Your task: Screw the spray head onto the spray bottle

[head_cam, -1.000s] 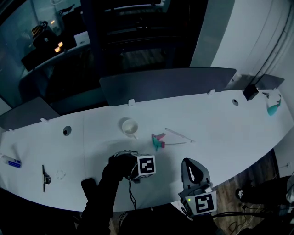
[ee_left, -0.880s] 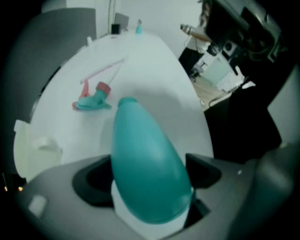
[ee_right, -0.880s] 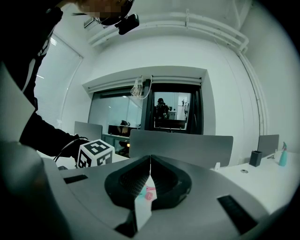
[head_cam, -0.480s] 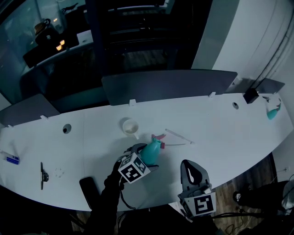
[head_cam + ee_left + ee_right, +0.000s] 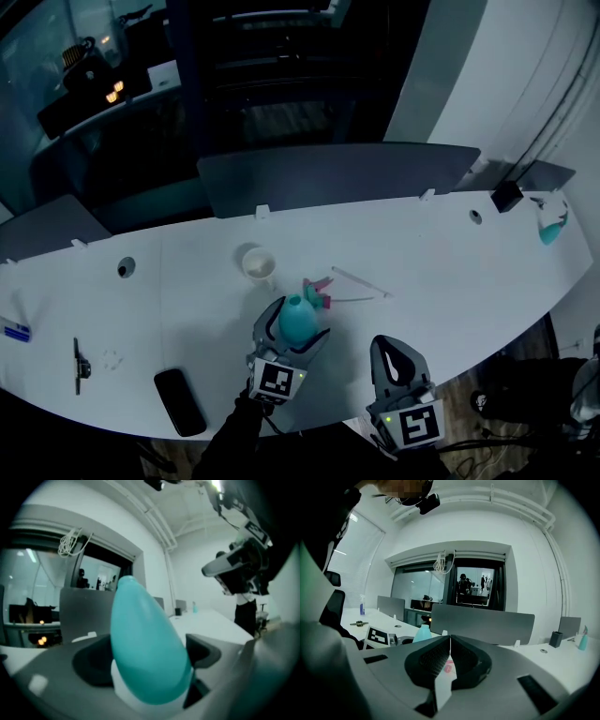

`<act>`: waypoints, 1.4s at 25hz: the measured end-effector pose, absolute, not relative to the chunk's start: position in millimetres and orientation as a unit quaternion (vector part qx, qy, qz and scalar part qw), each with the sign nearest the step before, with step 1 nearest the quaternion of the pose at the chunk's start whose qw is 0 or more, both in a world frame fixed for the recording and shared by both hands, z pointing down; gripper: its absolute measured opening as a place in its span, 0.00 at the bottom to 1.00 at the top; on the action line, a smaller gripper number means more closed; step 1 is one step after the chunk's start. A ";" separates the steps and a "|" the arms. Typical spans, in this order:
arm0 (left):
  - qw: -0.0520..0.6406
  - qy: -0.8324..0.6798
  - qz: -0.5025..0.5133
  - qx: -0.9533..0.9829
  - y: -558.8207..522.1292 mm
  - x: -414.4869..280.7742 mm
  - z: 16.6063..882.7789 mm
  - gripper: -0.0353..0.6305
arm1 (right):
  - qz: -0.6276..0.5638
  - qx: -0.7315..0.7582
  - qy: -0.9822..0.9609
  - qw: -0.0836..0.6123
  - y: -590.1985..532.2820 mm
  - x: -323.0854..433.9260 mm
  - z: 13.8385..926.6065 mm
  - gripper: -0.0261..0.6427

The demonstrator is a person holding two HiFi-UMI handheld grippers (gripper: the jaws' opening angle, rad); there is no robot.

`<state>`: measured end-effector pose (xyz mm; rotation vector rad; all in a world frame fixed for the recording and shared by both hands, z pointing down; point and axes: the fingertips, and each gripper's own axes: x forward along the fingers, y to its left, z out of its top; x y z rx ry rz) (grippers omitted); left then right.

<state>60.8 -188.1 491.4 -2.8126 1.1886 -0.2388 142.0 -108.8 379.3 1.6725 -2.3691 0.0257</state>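
The teal spray bottle [image 5: 298,317] has no head on it and is held off the white table [image 5: 441,253], its narrow end pointing up towards the camera. My left gripper [image 5: 292,330] is shut on it, and the bottle [image 5: 145,653] fills the space between the jaws in the left gripper view. The pink and teal spray head [image 5: 319,289] lies on the table just beyond the bottle, its thin tube [image 5: 361,279] stretching right. My right gripper [image 5: 392,336] hovers at the near edge to the right, shut and empty [image 5: 450,654]. From it the bottle [image 5: 423,632] shows to the left.
A white cup [image 5: 258,264] stands left of the spray head. A black phone [image 5: 180,401] lies near the front edge, and a black tool [image 5: 77,364] and a blue item [image 5: 14,330] sit far left. Another spray bottle [image 5: 548,225] and a black box [image 5: 506,197] are far right. A grey partition [image 5: 337,173] lines the back.
My left gripper has risen and turned over, so its marker cube now faces the near edge and the teal bottle has come into view in its jaws. The right gripper has stayed still.
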 end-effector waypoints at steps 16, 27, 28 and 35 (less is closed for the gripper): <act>-0.047 0.416 -0.101 -0.902 -182.4 46.0 527.5 0.76 | 0.014 0.542 -0.829 0.134 -120.7 129.1 390.1 0.05; -0.051 0.405 -0.171 -0.897 -178.1 52.4 545.0 0.76 | 0.013 0.545 -0.829 0.126 -124.1 135.0 387.7 0.05; -0.052 0.403 -0.175 -0.897 -176.4 51.9 546.0 0.76 | 0.013 0.545 -0.829 0.126 -123.5 135.5 387.5 0.05; -0.094 0.344 -0.307 -0.882 -148.7 55.1 586.6 0.68 | 0.014 0.547 -0.828 0.124 -120.8 136.0 386.3 0.05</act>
